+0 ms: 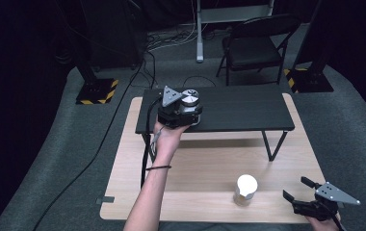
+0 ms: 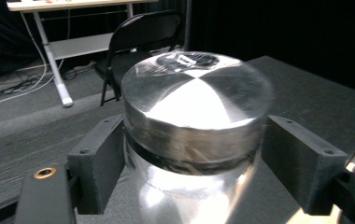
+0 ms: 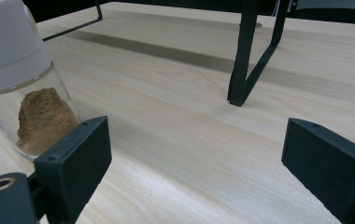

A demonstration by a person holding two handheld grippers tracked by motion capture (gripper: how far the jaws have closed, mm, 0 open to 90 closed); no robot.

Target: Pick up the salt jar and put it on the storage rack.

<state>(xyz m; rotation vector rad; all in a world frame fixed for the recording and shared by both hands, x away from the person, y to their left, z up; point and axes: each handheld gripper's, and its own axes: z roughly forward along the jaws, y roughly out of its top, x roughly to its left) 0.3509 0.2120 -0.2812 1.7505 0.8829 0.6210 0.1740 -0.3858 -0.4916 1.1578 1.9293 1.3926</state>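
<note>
From the high view, the left gripper [image 1: 185, 107] sits at a shiny metal jar [image 1: 189, 99]. The jar stands on the black shelf [image 1: 248, 109], near its left end. The black shelf stands on the light wood counter [image 1: 205, 163]. In front of the shelf, on the counter, stands a glass jar with a white lid [image 1: 245, 189]. The right gripper [image 1: 300, 188] rests to the right of that glass jar, apart from it, with its jaws wide and nothing between them.

In the left gripper view, the metal jar [image 2: 194, 135] stands between the two black jaws on the black shelf [image 2: 306, 93]. The left jaw looks very close to the jar's side, and a small gap shows at the right jaw. The picture is a bit blurry, so the grip looks loose, not tight.

In the right gripper view, the jaws stand wide apart over bare counter [image 3: 180, 121]. The glass jar [image 3: 21, 88], with brown powder inside, is just left of the left jaw. A black shelf leg [image 3: 243, 56] stands behind.
</note>
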